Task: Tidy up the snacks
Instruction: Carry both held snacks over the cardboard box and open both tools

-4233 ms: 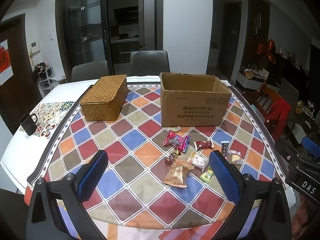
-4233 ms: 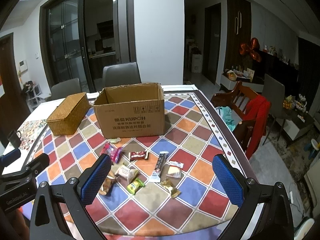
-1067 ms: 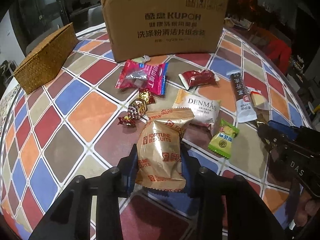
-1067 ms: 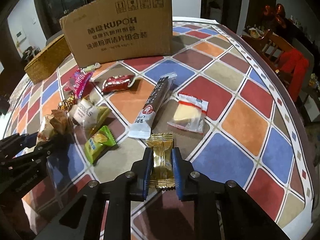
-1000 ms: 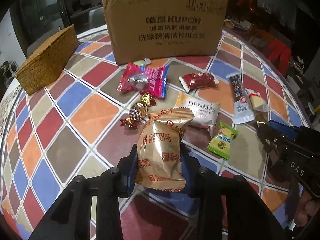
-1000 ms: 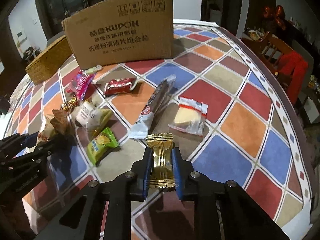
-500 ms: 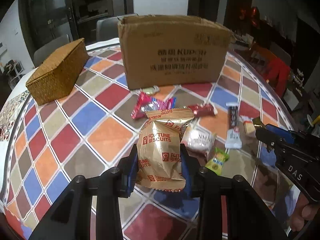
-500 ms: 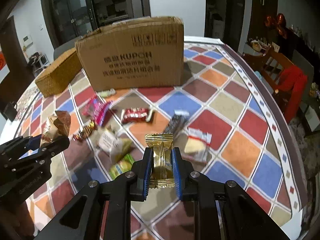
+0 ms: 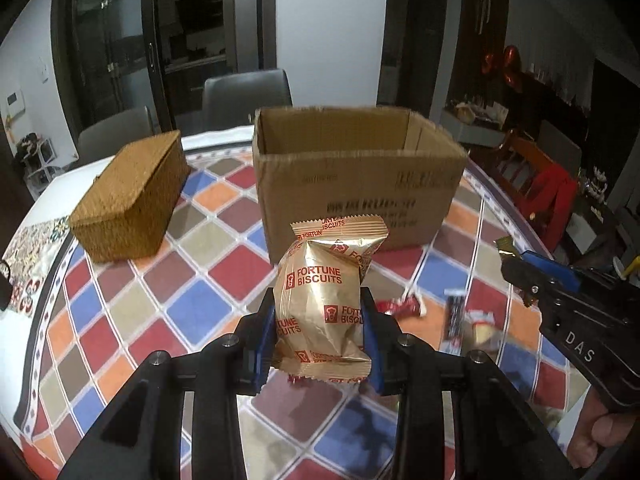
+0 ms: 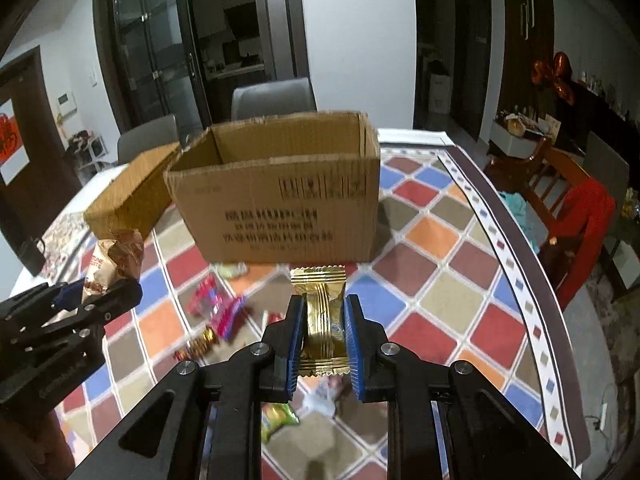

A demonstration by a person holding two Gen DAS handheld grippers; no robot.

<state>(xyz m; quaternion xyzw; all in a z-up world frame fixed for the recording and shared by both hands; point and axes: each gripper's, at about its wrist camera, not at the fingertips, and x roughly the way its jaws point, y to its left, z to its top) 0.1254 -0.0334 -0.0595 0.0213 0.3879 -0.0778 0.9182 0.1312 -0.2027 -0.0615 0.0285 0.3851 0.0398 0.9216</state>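
Both grippers have risen off the desk (image 9: 224, 288) — left gripper (image 9: 319, 330) pinching the Fortune Biscuits pack (image 9: 326, 292), right gripper (image 10: 322, 334) the gold wafer (image 10: 322, 312). Clear the cardboard box (image 9: 356, 184) rim before releasing — drop inside.

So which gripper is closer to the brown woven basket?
Left. The left gripper, holding the biscuits, is beside the basket's near end. The right gripper, holding a gold candy, is farther over, before the box.
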